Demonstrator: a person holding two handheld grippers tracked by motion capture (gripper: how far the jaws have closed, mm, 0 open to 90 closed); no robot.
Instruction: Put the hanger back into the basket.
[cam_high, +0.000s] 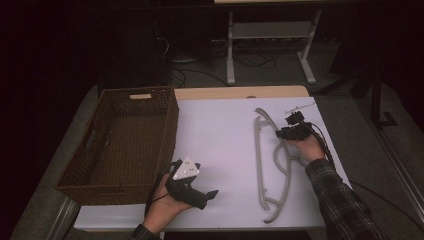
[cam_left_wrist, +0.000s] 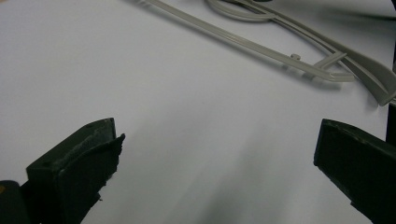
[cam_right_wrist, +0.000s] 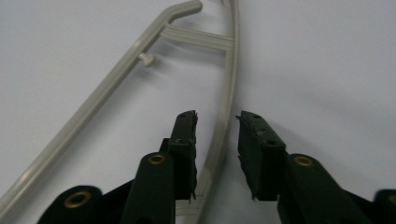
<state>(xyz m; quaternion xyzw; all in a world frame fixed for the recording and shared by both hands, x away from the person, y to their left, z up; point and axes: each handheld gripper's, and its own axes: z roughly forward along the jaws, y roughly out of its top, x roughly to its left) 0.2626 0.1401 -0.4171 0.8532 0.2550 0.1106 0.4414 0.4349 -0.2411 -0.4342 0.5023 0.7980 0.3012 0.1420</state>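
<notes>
A grey plastic hanger (cam_high: 258, 160) lies flat on the white table (cam_high: 220, 135), right of the middle. My right gripper (cam_high: 286, 132) is at the hanger's curved arm. In the right gripper view the curved arm (cam_right_wrist: 229, 84) runs between the two jaws of the right gripper (cam_right_wrist: 217, 116), which stand slightly apart on either side of it, open. My left gripper (cam_high: 207, 196) rests low near the table's front edge, left of the hanger. Its jaws are wide open over bare table in the left gripper view (cam_left_wrist: 215, 140), with the hanger (cam_left_wrist: 261, 49) farther off.
A dark woven basket (cam_high: 171, 130) with nothing in it stands on the table's left side, close to the left hand. Beyond the far edge are a white desk frame (cam_high: 230, 50) and cables on the dark floor.
</notes>
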